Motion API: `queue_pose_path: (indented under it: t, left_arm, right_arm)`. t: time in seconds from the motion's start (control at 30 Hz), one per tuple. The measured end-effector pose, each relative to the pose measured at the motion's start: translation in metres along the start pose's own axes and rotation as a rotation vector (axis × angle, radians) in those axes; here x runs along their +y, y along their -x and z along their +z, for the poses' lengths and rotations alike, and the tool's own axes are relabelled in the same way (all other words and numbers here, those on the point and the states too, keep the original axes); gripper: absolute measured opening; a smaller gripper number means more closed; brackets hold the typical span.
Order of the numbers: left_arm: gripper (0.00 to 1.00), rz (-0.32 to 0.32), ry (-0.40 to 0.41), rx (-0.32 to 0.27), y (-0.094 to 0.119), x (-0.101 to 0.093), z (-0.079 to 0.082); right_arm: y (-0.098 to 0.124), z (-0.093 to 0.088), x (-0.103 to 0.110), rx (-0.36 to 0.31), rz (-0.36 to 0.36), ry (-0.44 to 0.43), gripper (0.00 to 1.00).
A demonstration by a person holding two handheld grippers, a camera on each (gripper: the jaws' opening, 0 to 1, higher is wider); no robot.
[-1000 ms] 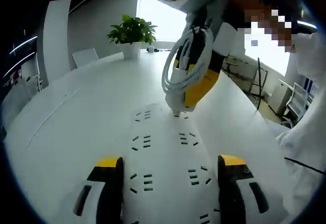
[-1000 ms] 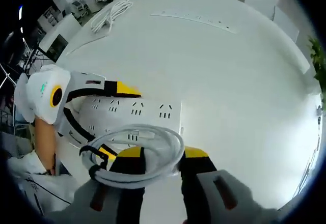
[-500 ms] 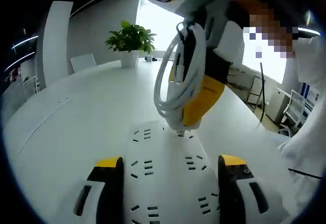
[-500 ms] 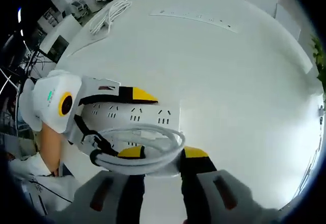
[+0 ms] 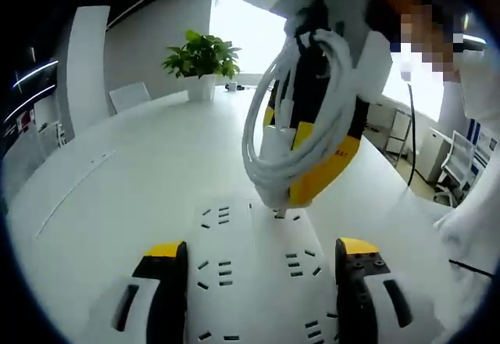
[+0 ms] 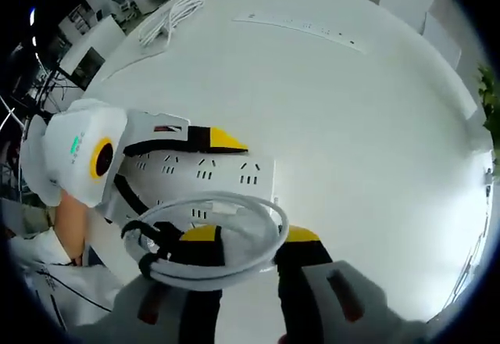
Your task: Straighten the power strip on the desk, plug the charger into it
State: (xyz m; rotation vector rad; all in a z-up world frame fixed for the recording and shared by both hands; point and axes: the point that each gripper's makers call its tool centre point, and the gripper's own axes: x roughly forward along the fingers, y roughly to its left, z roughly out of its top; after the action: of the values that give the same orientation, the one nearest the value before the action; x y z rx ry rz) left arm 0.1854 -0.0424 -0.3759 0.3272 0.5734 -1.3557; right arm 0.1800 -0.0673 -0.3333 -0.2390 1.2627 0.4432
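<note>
one power strip (image 5: 258,274) sits between the spread left claw (image 5: 254,281); right claw (image 6: 242,270) pinches one charger (image 5: 275,145).

the power strip (image 5: 254,270) lies flat on the desk (image 5: 117,195), running forward between the jaws of the left gripper (image 5: 254,277), one jaw on each side of it. the right gripper (image 5: 312,117) stands above the strip's far end, with the charger (image 5: 277,160) held between its jaws and its prongs down at the strip's top face. a coiled cable (image 5: 312,102) loops around the charger. a potted plant (image 5: 201,59) stands at the desk's far edge, behind the strip.

in the right gripper view the power strip (image 6: 207,176) lies just beyond the coiled cable (image 6: 211,234), with the left gripper (image 6: 156,145) at its left. a second cable bundle (image 6: 168,17) and a long strip (image 6: 301,27) lie well apart, farther across the desk (image 6: 351,125).
</note>
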Motion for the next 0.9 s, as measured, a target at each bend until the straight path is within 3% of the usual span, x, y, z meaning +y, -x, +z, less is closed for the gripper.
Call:
queue_pose_path:
  t: [0.4, 0.5, 0.63, 0.77, 0.9]
  left_arm:
    - [0.78, 0.003, -0.001, 0.001, -0.0027, -0.0005, 0.0018]
    - [0.78, 0.007, 0.002, -0.002, -0.0027, 0.0005, 0.0021]
    - [0.79, 0.01, 0.003, -0.003, -0.0024, -0.0002, 0.0021]
    - [0.79, 0.016, 0.005, -0.008, -0.0016, 0.0001, 0.0022]
    - [0.79, 0.014, 0.004, -0.014, -0.0018, 0.0003, 0.003]
  right_arm:
    - [-0.0013, -0.0053, 0.0003, 0.004, -0.025, -0.006, 0.25]
    - [-0.0008, -0.0035, 0.0013, 0.005, -0.065, 0.01, 0.25]
    - [-0.001, -0.0042, -0.0046, -0.028, -0.032, -0.048, 0.25]
    - [-0.002, -0.0024, -0.0015, -0.029, -0.078, -0.007, 0.25]
    - [-0.0027, 0.0015, -0.0078, -0.027, -0.041, -0.035, 0.25]
